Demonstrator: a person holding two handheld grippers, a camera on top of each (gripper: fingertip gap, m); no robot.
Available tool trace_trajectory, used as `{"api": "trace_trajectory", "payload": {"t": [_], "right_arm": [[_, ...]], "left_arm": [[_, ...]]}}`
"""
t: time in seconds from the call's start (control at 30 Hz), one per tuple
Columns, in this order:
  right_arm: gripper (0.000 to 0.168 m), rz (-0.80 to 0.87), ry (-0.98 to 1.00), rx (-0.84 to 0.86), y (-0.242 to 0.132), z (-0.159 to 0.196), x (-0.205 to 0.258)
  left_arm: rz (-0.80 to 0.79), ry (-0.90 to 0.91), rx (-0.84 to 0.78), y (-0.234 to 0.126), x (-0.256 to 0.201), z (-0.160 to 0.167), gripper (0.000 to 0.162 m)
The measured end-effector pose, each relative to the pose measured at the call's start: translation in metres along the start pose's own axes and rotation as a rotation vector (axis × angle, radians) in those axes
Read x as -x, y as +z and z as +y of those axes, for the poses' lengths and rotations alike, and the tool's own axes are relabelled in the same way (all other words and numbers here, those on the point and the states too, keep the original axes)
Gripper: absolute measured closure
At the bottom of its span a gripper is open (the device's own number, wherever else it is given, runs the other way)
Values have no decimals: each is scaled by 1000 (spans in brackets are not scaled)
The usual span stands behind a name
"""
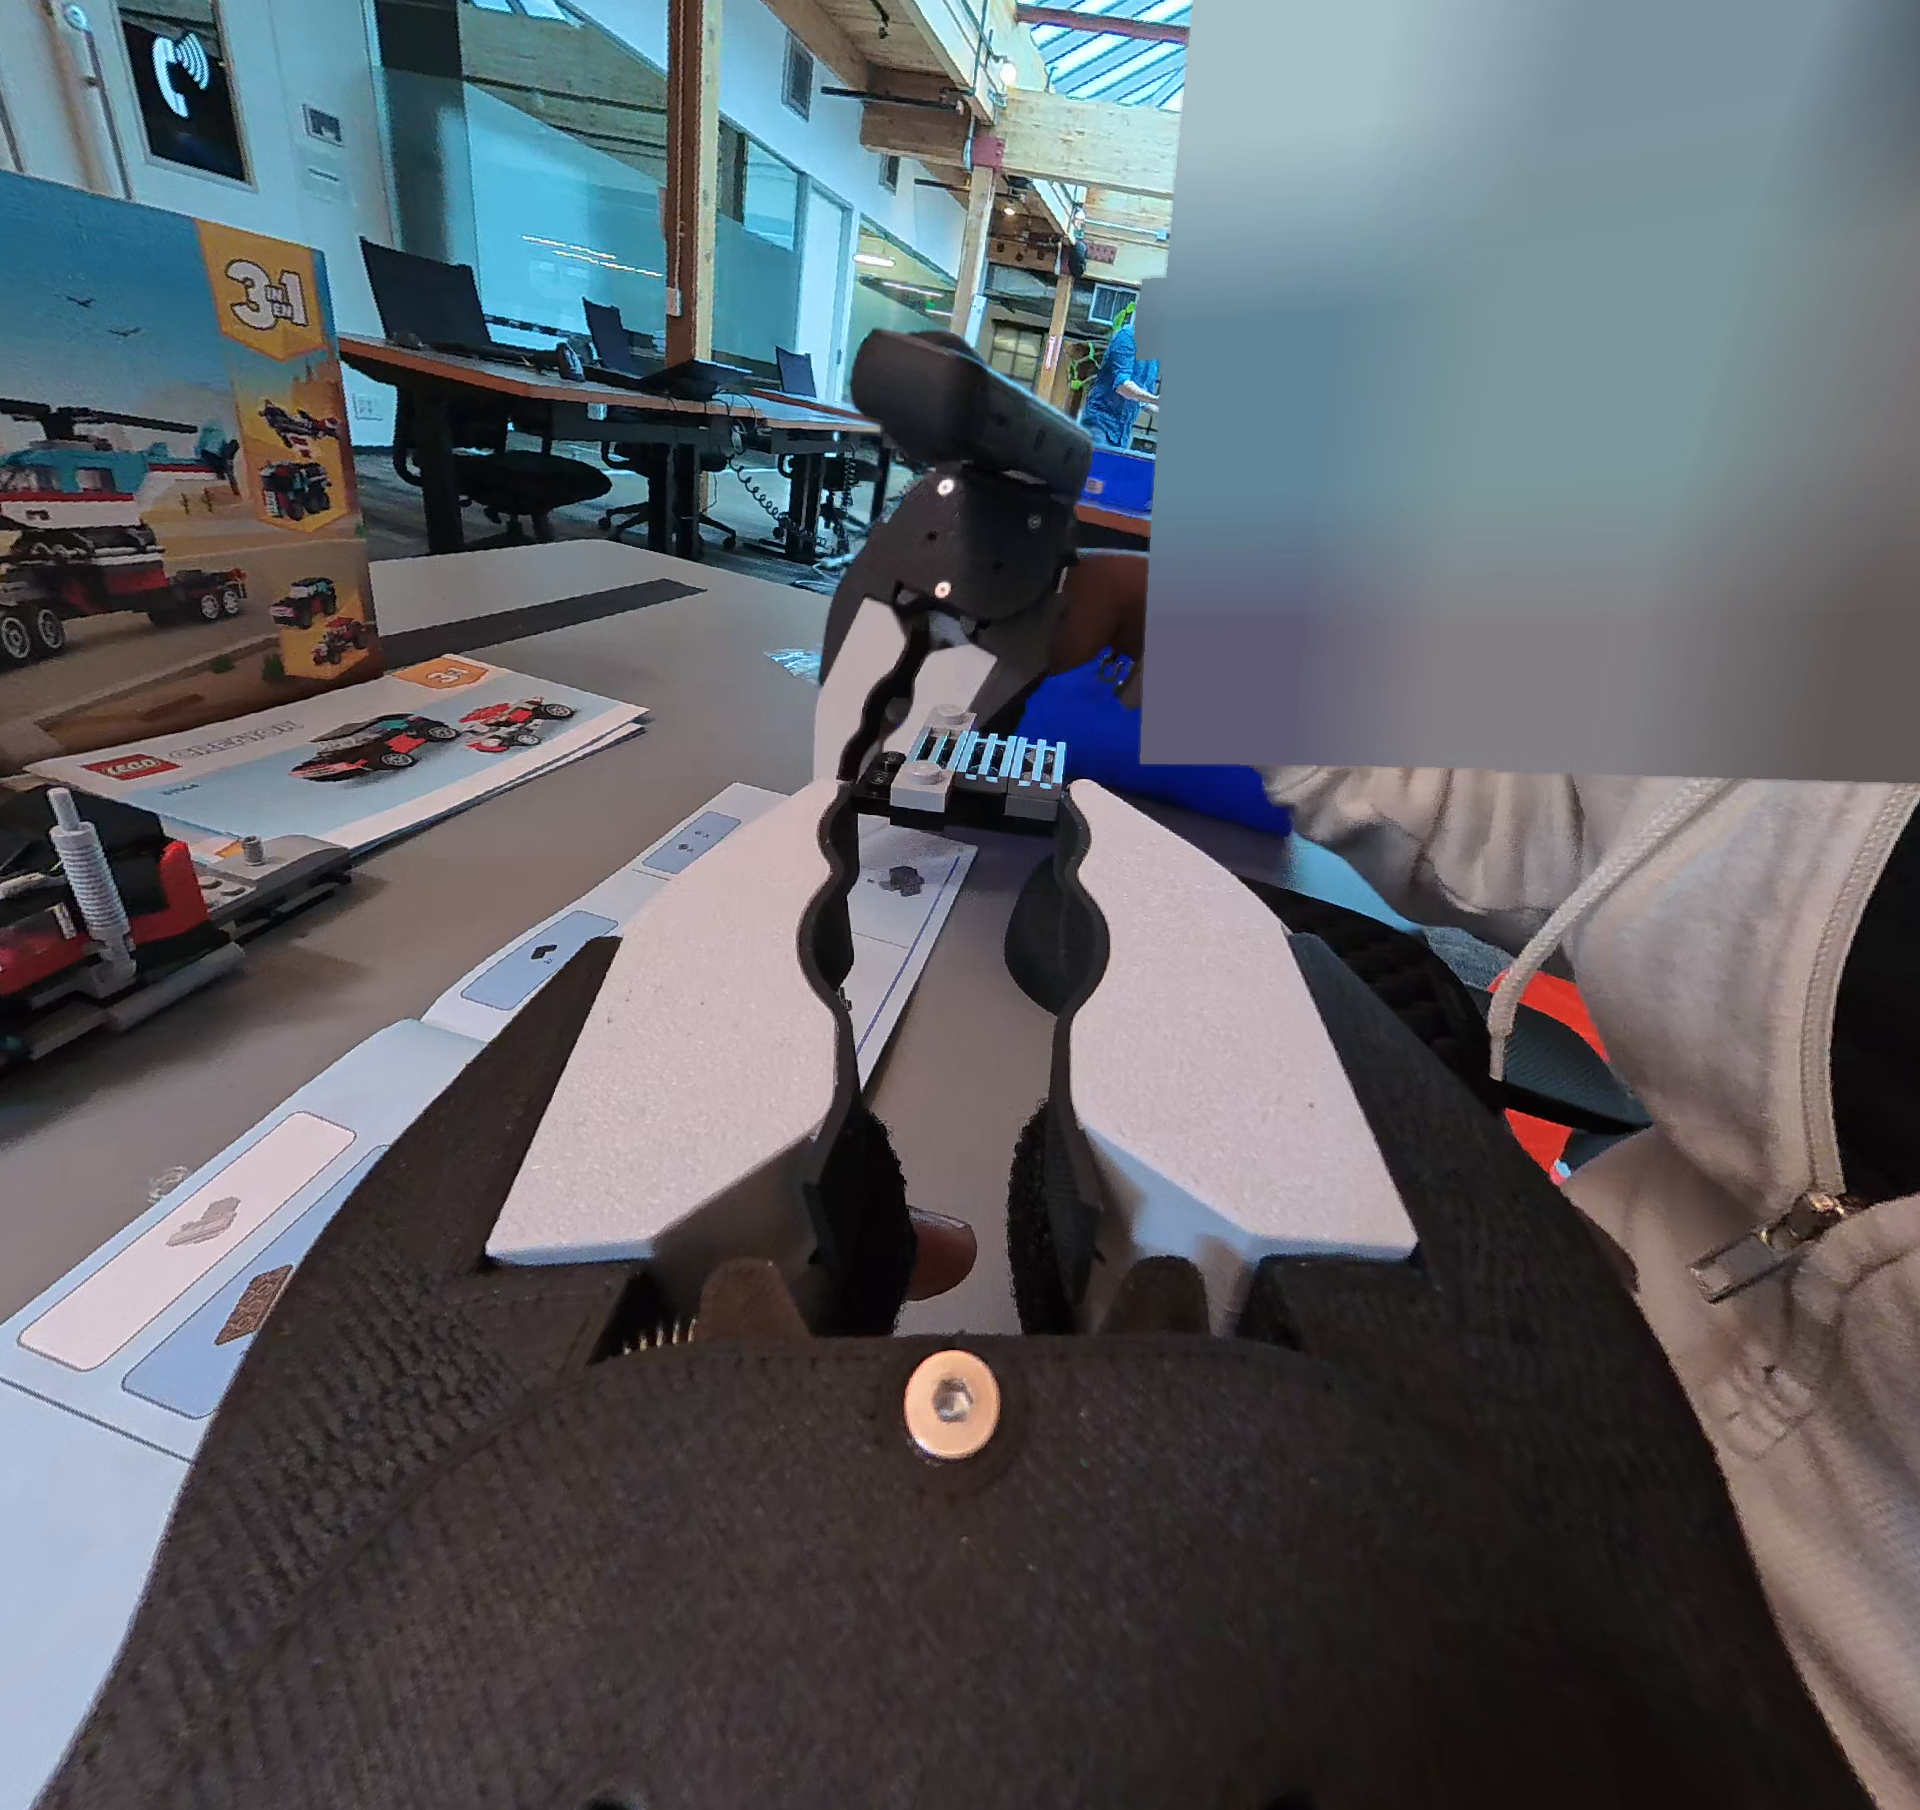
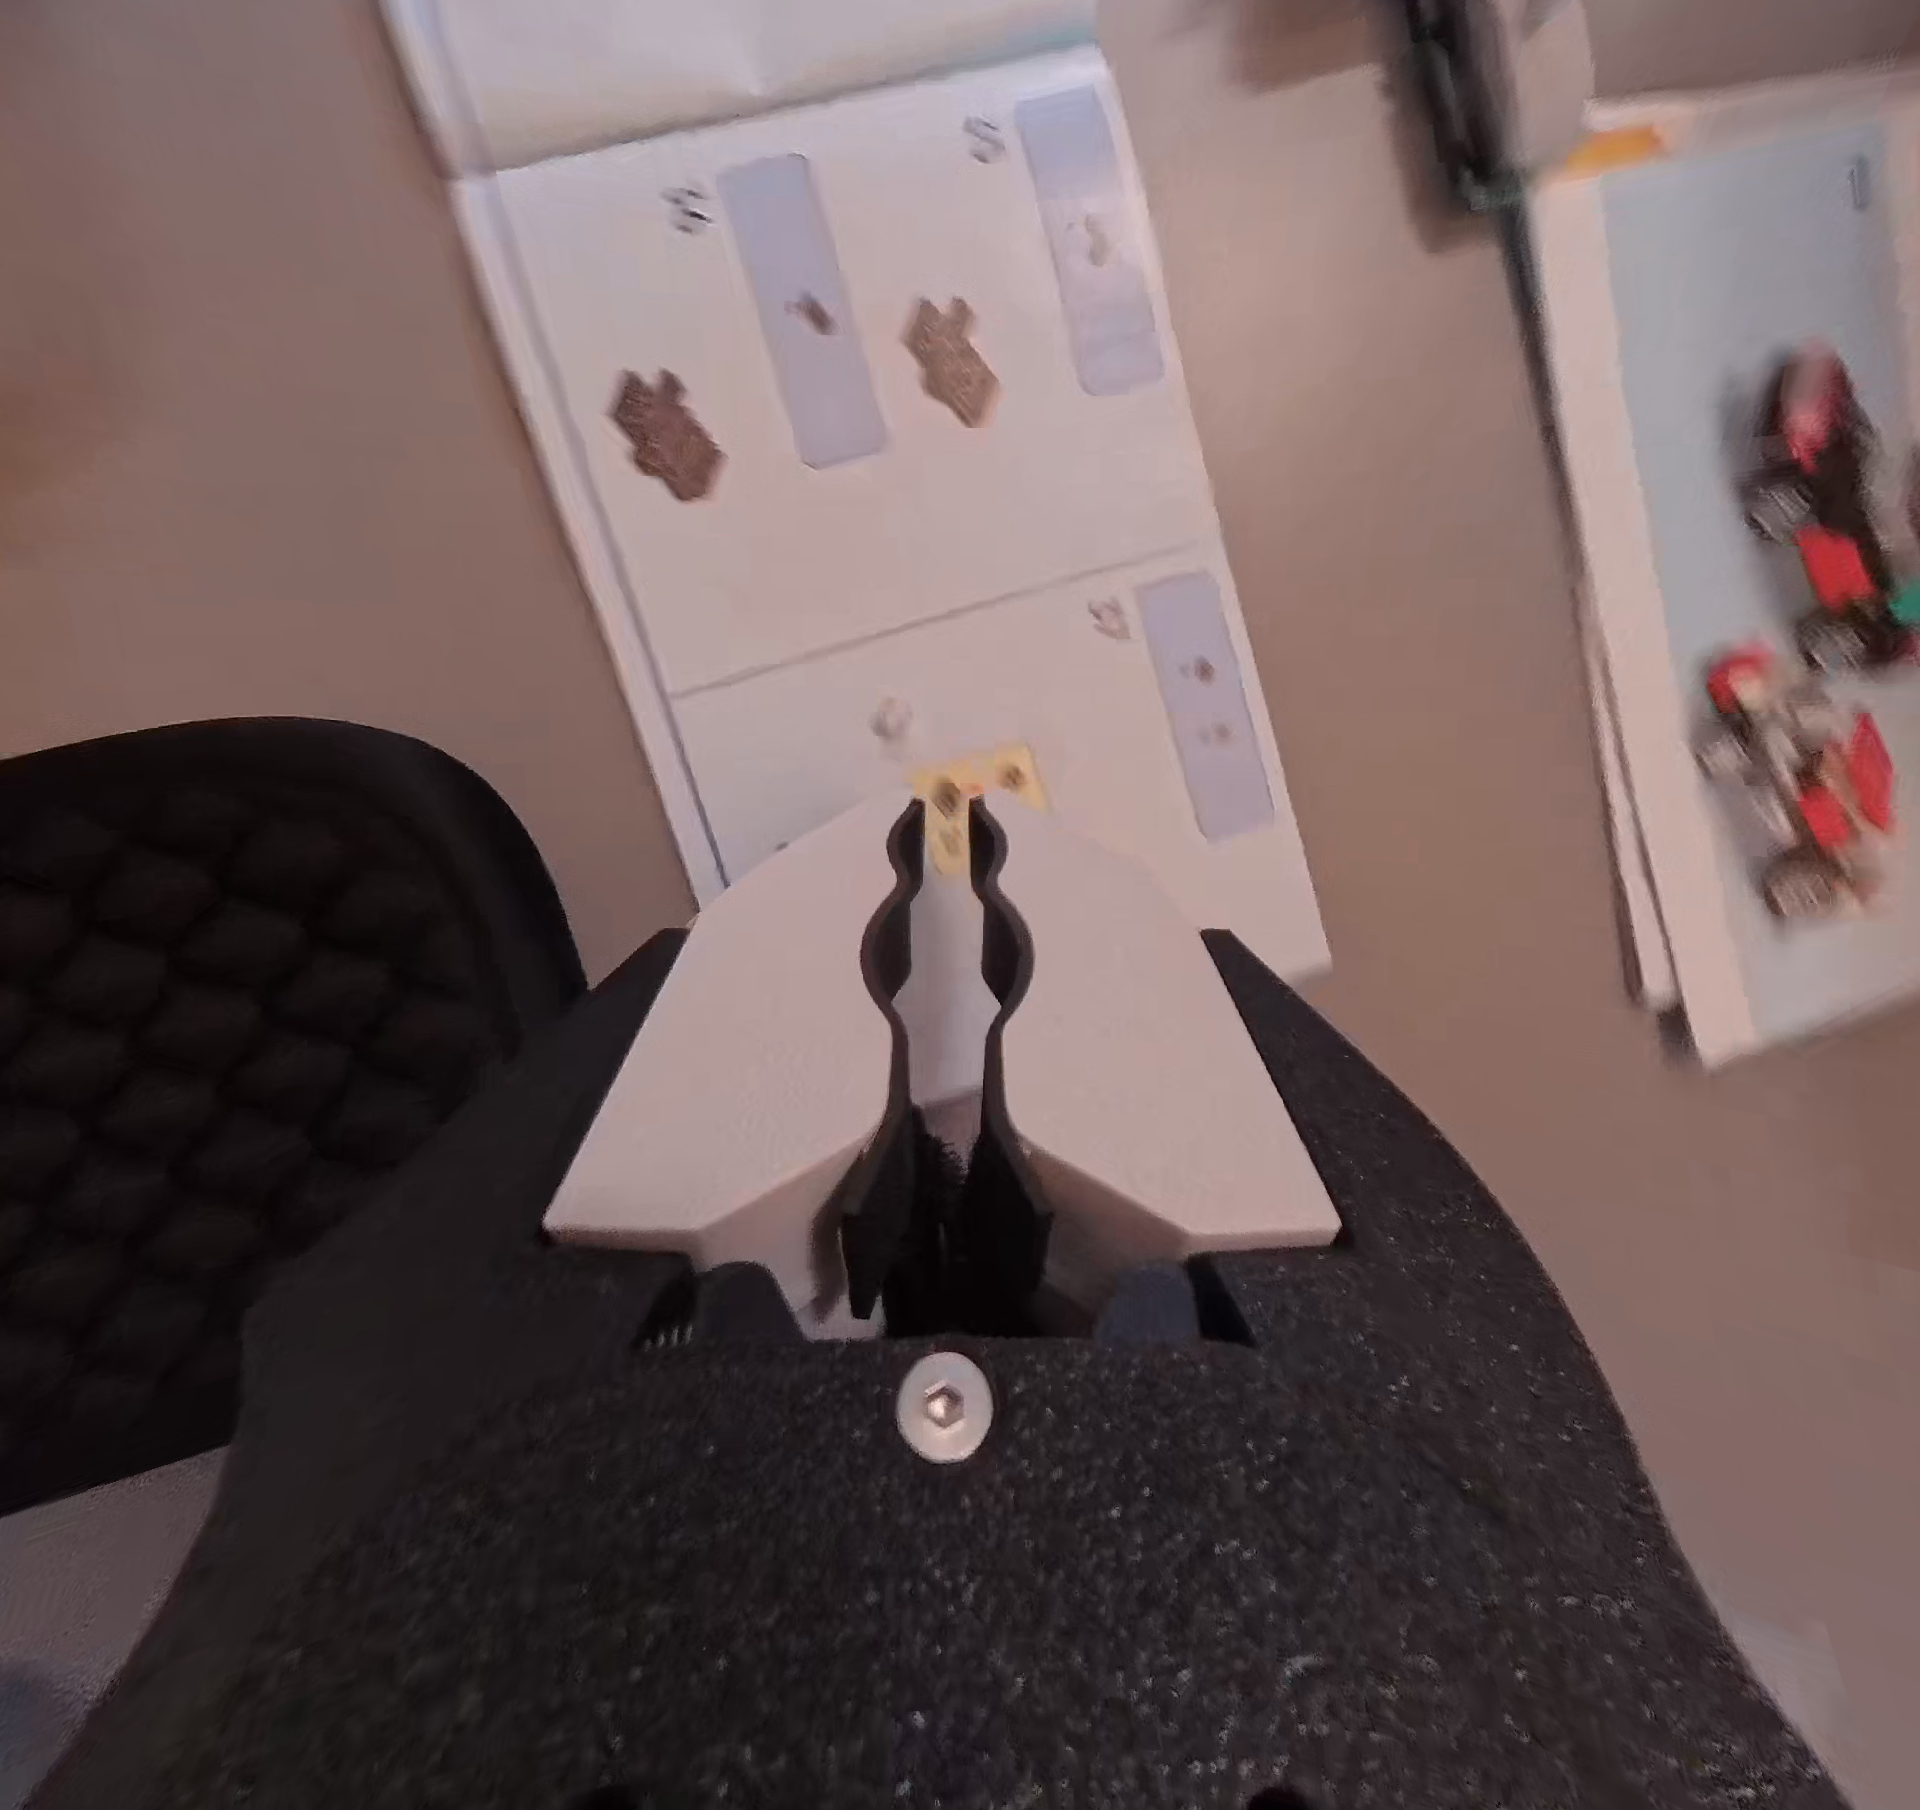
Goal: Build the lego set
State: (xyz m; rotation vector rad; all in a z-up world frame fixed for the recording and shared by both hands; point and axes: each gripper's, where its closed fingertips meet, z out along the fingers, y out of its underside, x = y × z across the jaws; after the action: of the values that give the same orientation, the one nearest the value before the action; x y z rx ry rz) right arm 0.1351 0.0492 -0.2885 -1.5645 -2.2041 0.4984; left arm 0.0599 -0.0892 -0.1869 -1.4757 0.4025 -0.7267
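My left gripper (image 1: 958,810) is shut on a small black and grey lego assembly (image 1: 987,768) with light grey grille tiles on top, held above the table. My right gripper (image 1: 914,695) hangs just behind and above that assembly, fingers pointing down at it. In the right wrist view, which is blurred, the right gripper (image 2: 943,813) is shut on a small pale yellow lego piece (image 2: 1013,775) that sticks out past its tips, over the open instruction booklet (image 2: 831,534). The assembly does not show in that view.
A lego box (image 1: 177,461) stands at the back left, with a closed booklet (image 1: 343,752) in front of it. A red and black partial build (image 1: 94,919) sits at the left edge. A person's grey hoodie (image 1: 1683,1085) is at the right. A black mesh chair (image 2: 208,1033) is beside the table. Spacing between my two grippers at the tips: around 20 cm.
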Motion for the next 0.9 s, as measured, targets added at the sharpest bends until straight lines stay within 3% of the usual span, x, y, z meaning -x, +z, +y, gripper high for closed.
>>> {"api": "trace_trajectory", "payload": {"t": [0.1,0.23,0.53,0.9], "right_arm": [[159,172,226,74,-20,24,-23],[156,215,355,57,-35,34,-24],[159,-10,153,43,-7,4,7],[161,-75,12,77,19,-10,11]], "left_arm": [[6,0,5,1,-1,1,126],[11,1,9,1,-1,1,126],[11,9,14,1,-2,2,126],[18,18,32,3,-4,4,126]]}}
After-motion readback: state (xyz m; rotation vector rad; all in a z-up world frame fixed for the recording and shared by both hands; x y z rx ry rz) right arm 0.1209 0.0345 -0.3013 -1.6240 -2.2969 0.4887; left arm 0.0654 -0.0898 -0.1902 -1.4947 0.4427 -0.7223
